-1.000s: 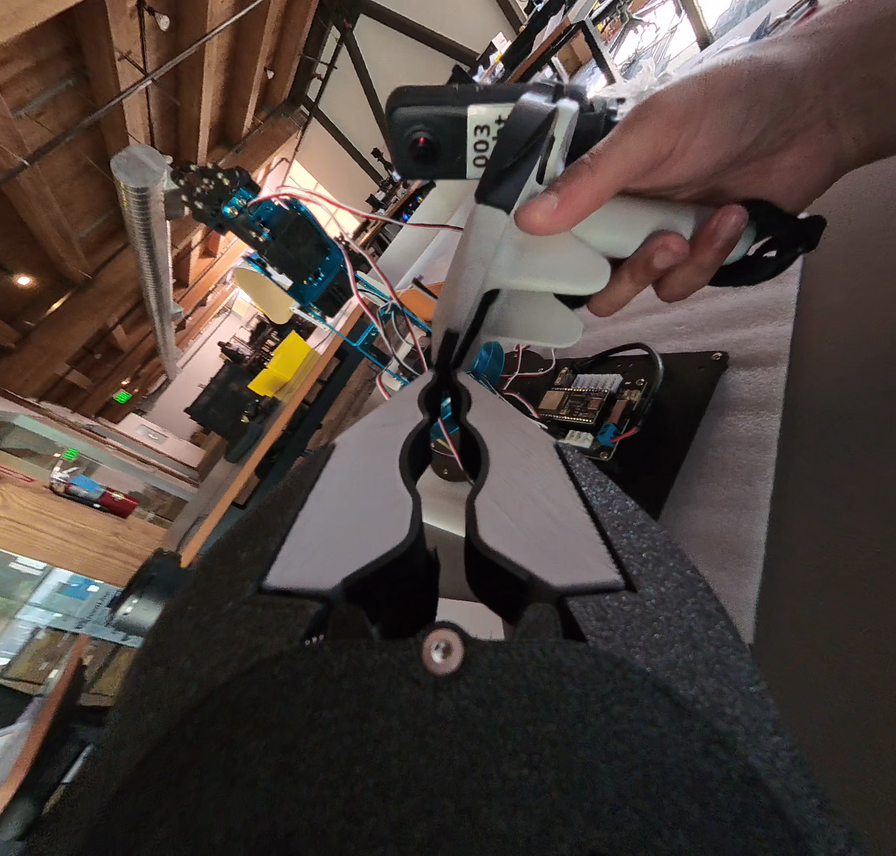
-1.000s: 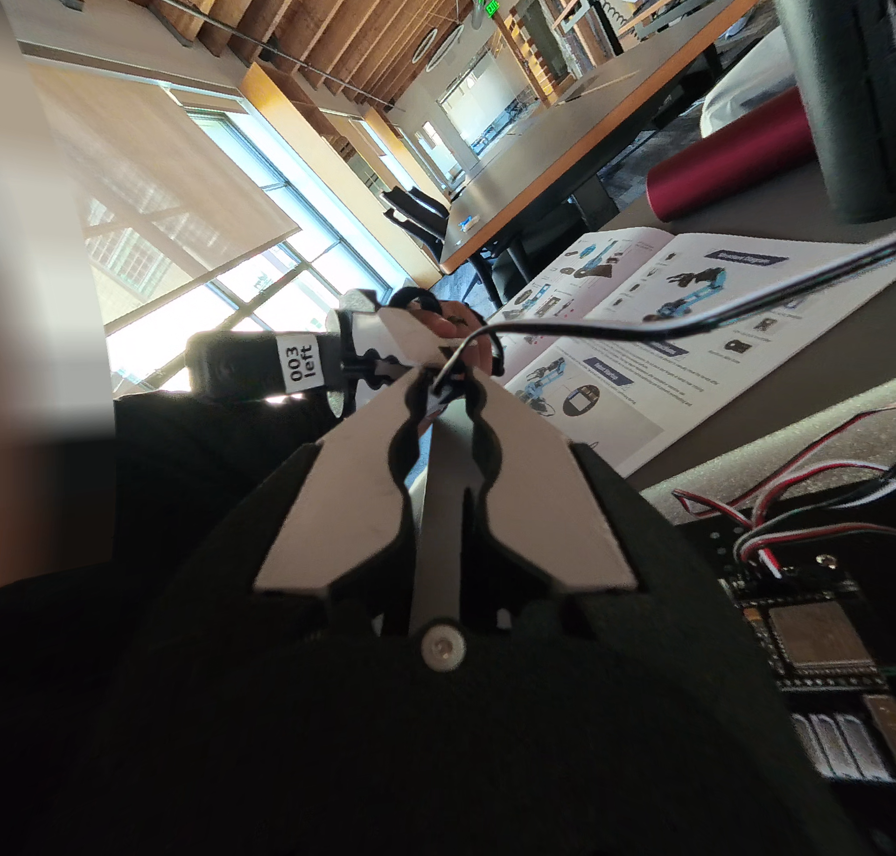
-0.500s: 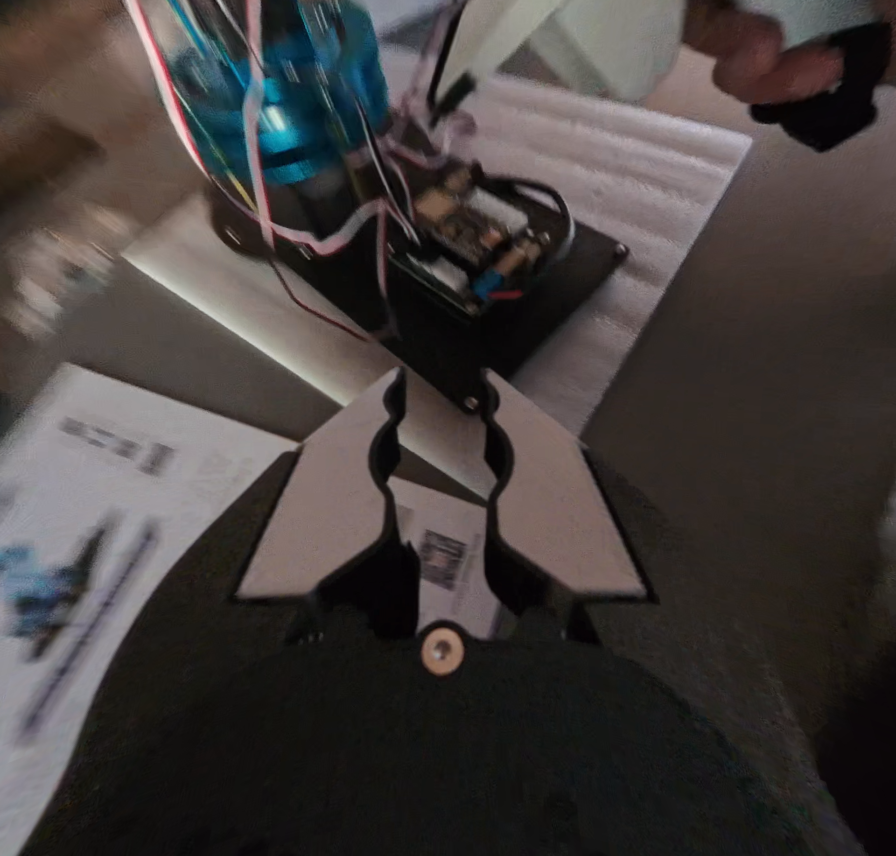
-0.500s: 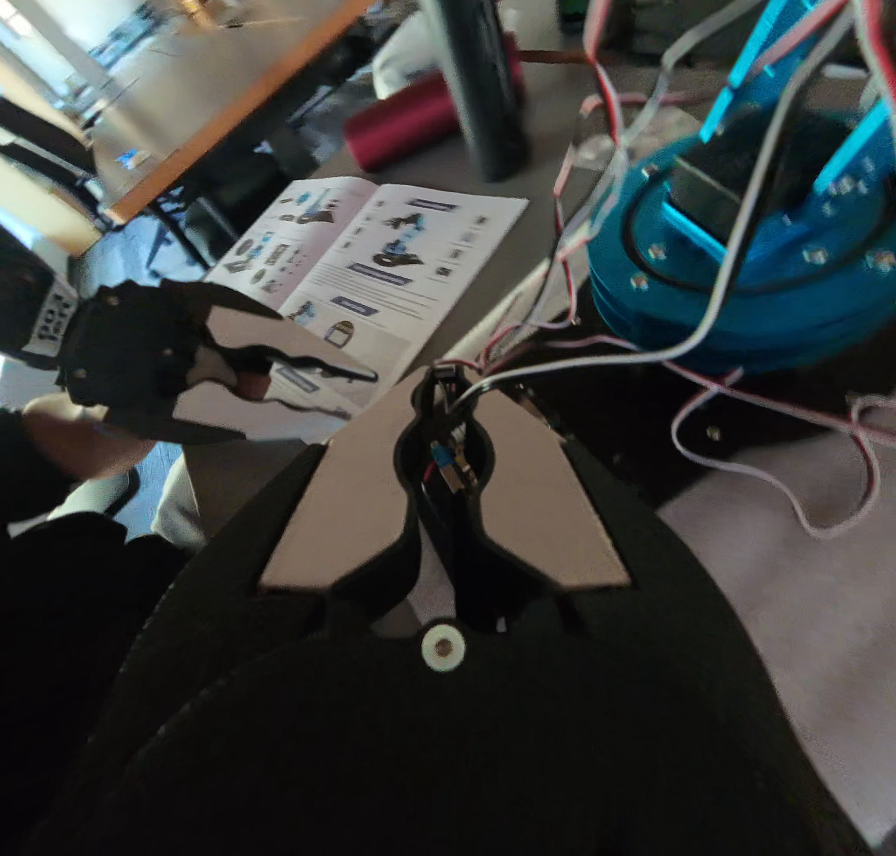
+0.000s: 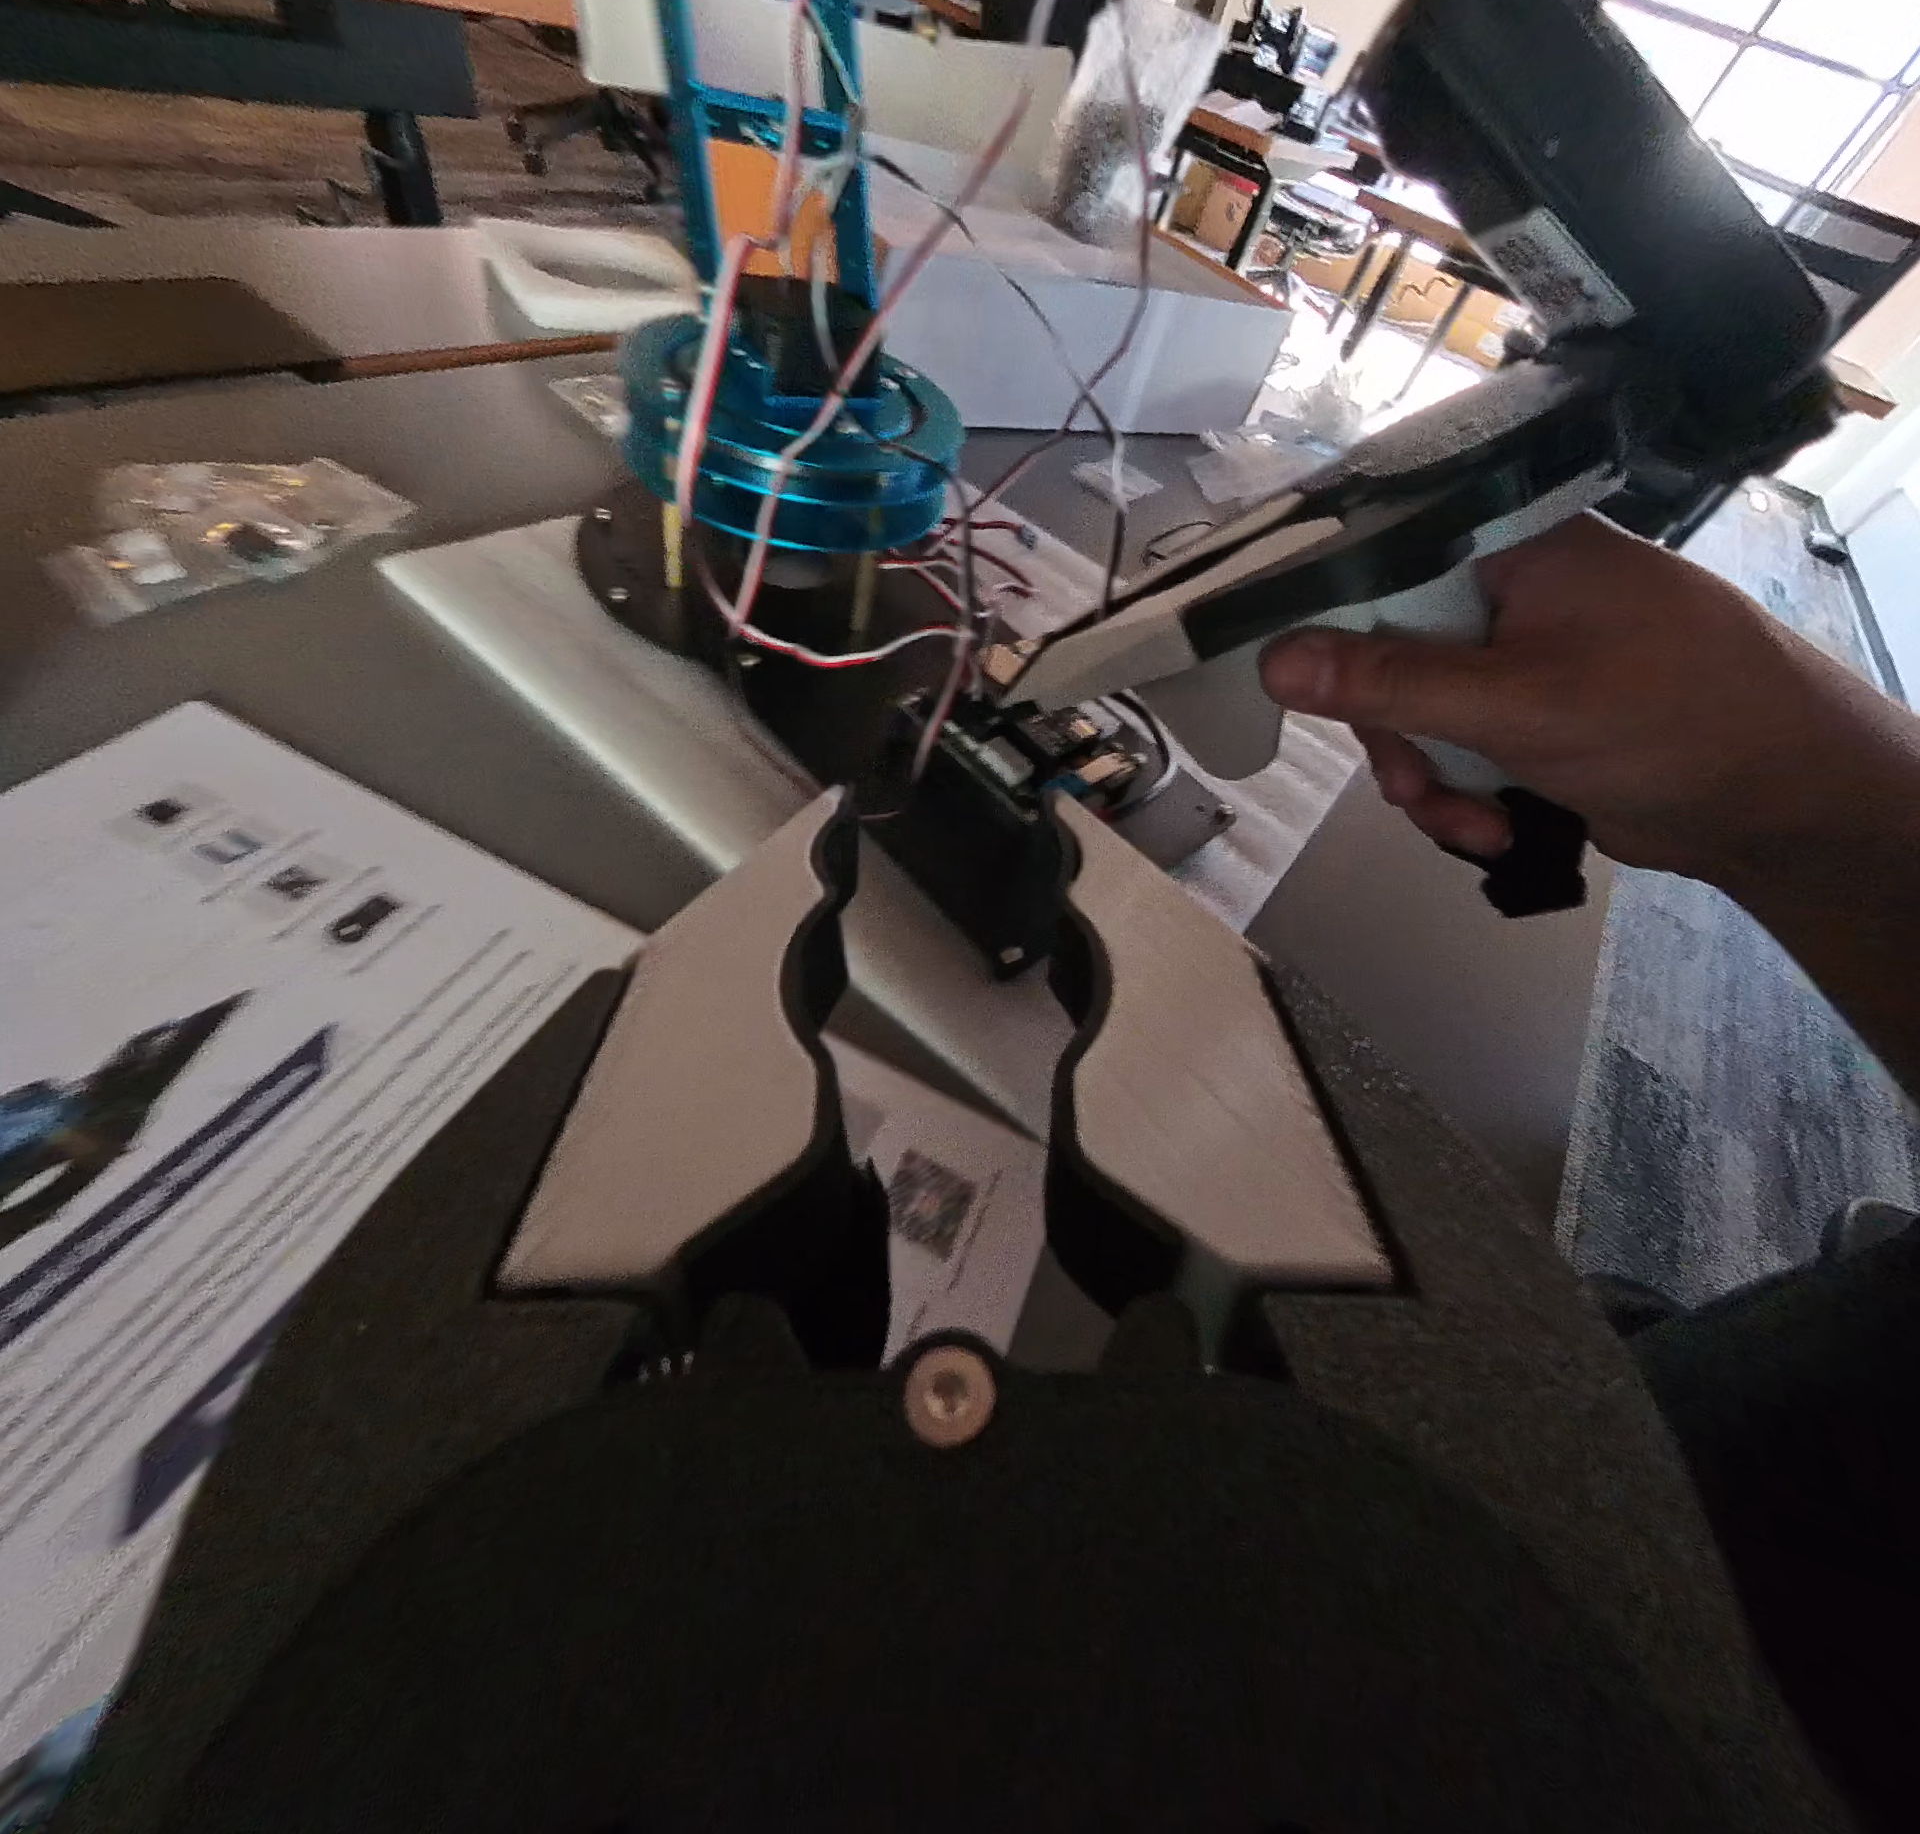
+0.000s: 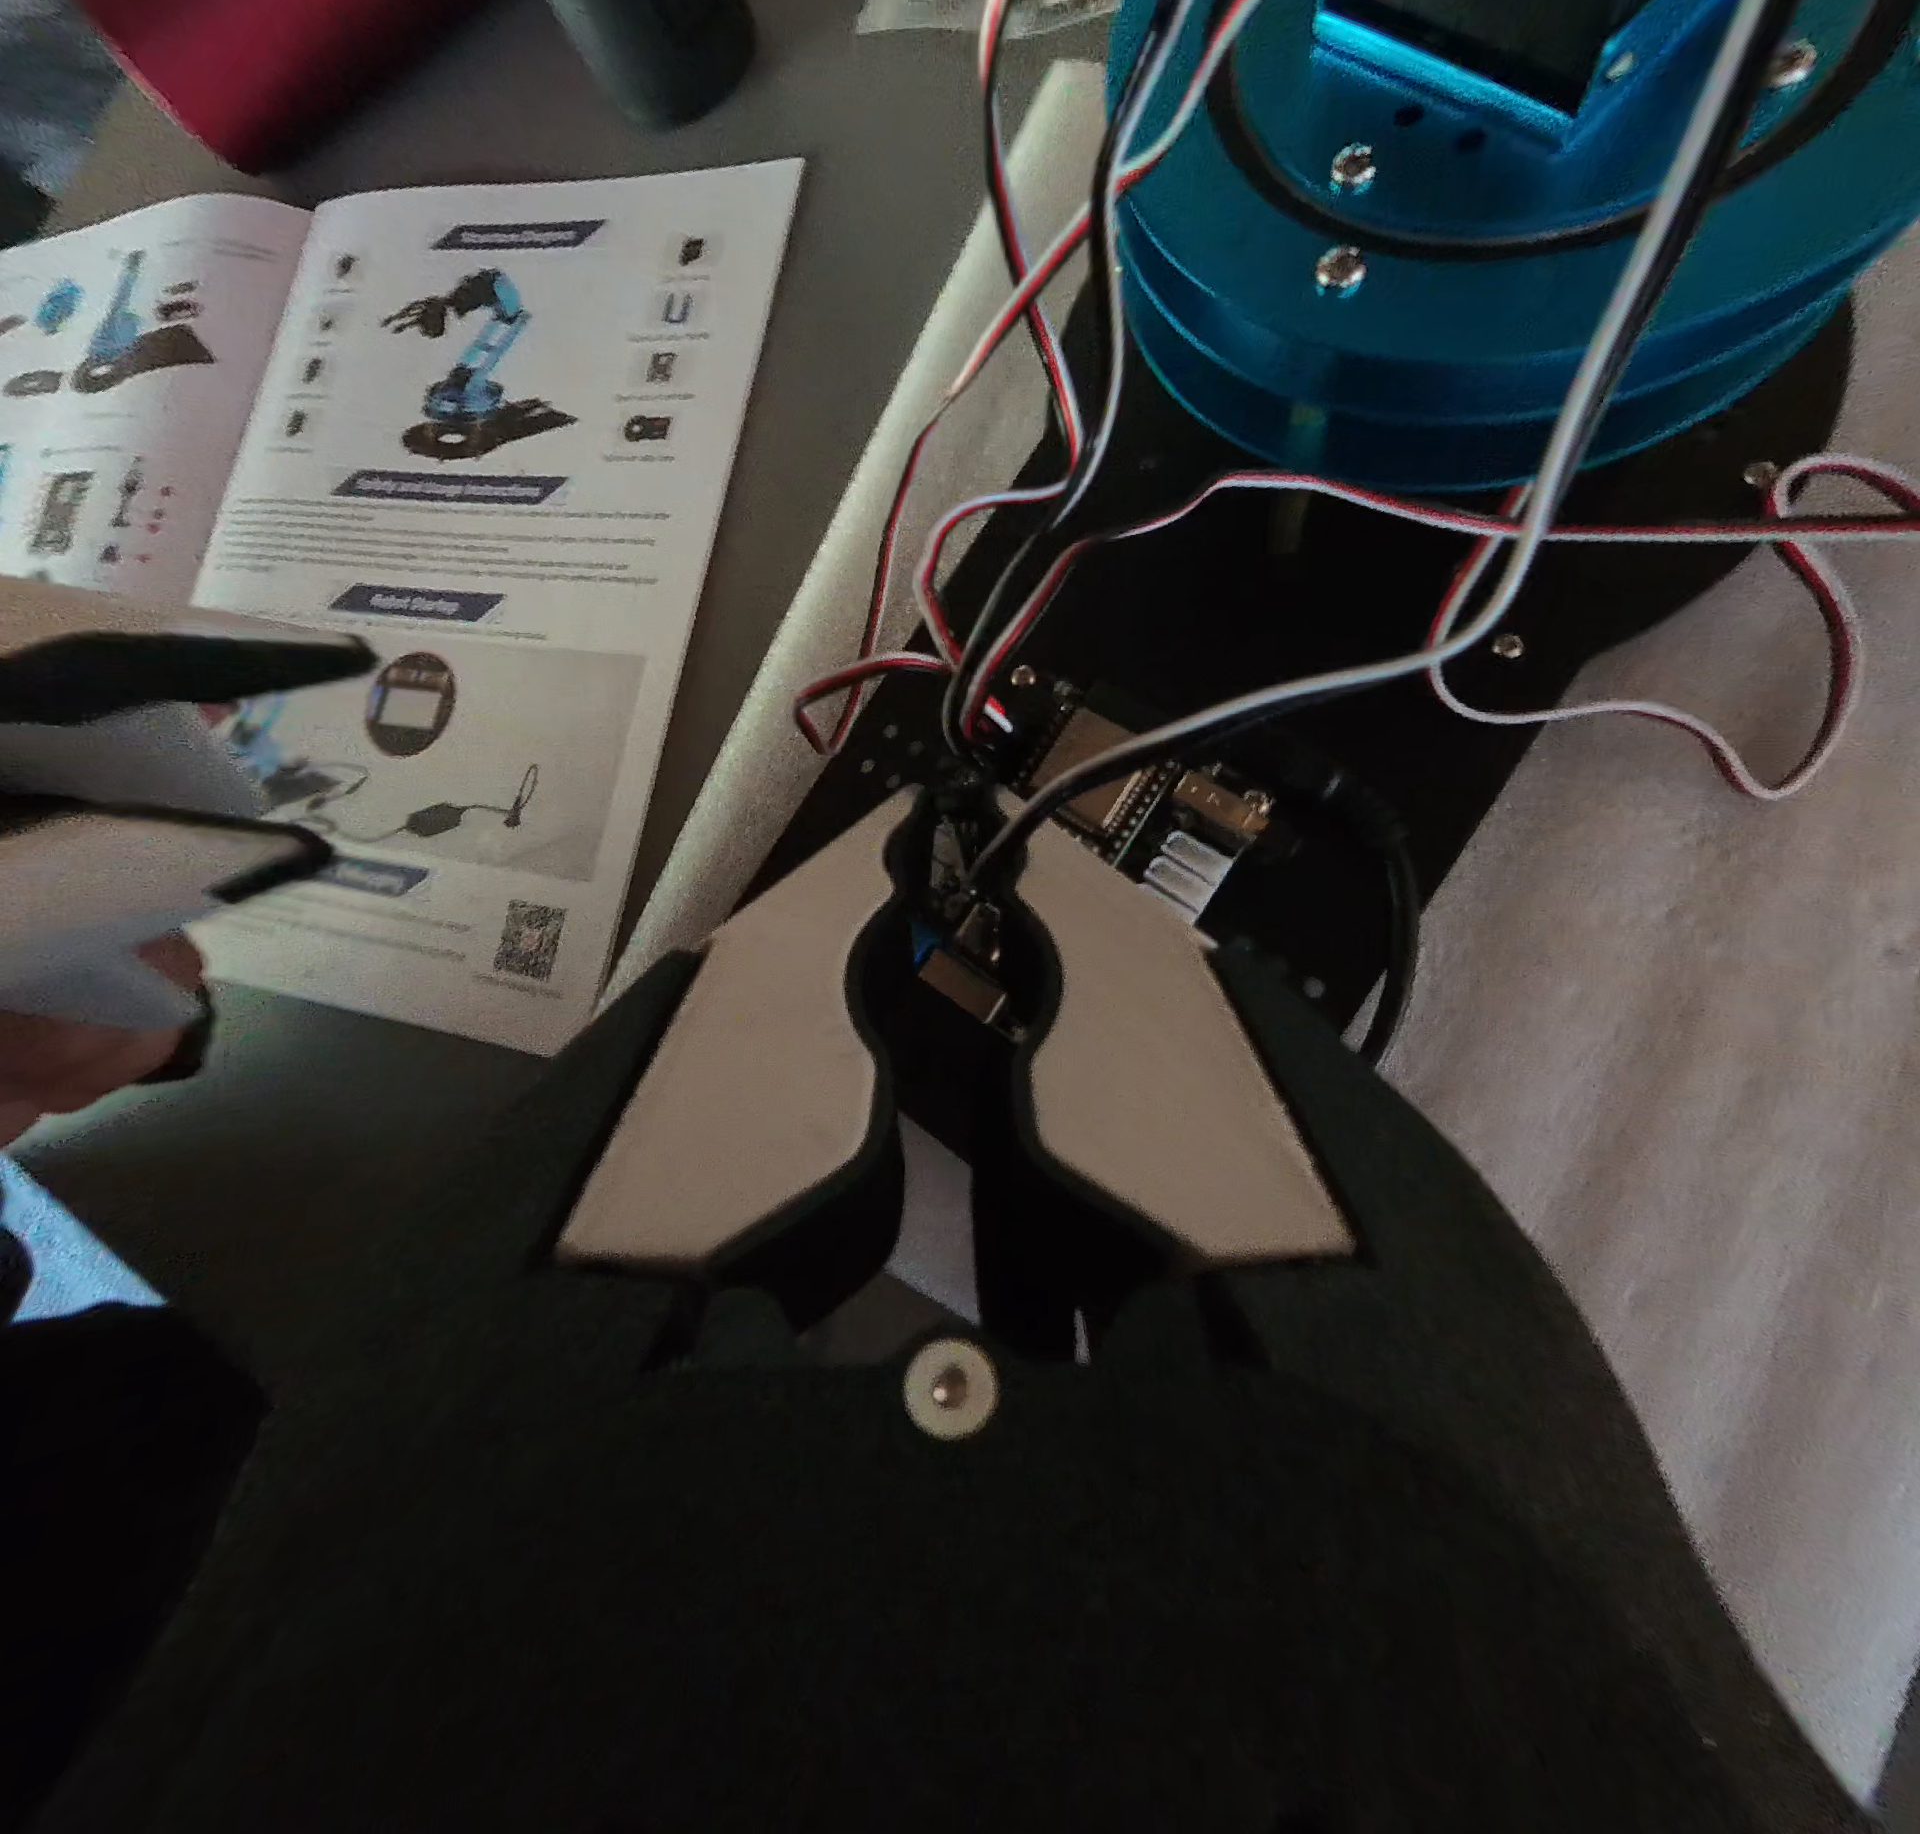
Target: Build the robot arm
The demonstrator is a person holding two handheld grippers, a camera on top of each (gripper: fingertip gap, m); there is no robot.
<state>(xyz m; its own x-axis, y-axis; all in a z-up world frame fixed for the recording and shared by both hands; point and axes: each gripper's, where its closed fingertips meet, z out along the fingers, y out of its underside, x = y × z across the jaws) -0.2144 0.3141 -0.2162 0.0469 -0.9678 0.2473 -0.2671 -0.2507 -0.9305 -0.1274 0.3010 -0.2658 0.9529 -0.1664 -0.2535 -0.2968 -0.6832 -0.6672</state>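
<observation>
My right gripper (image 6: 964, 816) is shut on the end of a black-and-white servo wire (image 6: 1351, 678), low over a small circuit board (image 6: 1174, 808) on the black baseplate (image 6: 1247, 589). The wire runs up past the blue round turntable (image 6: 1455, 278) of a small robot arm kit. In the left wrist view a hand holds the right gripper (image 5: 997, 667), its tips at the board (image 5: 1039, 735). My left gripper (image 5: 951, 818) is open and empty, hovering near the plate's corner, beside an open instruction booklet (image 5: 208, 953). It also shows in the right wrist view (image 6: 322, 756).
Red-black-white wires (image 6: 1039, 350) hang loose around the turntable. White foam sheet (image 6: 1662, 953) lies under the plate. The booklet (image 6: 468, 537) lies left of it. A red cylinder (image 6: 260, 28) and a dark cylinder (image 6: 644, 8) stand behind. Bags of parts (image 5: 208, 537) and a white box (image 5: 1091, 330) lie farther off. Left tips to right tips: about 11 centimeters.
Both grippers swung down from pointing up into the room to the table. My left gripper opened and drew back. My right gripper carried the wire down to the circuit board.
</observation>
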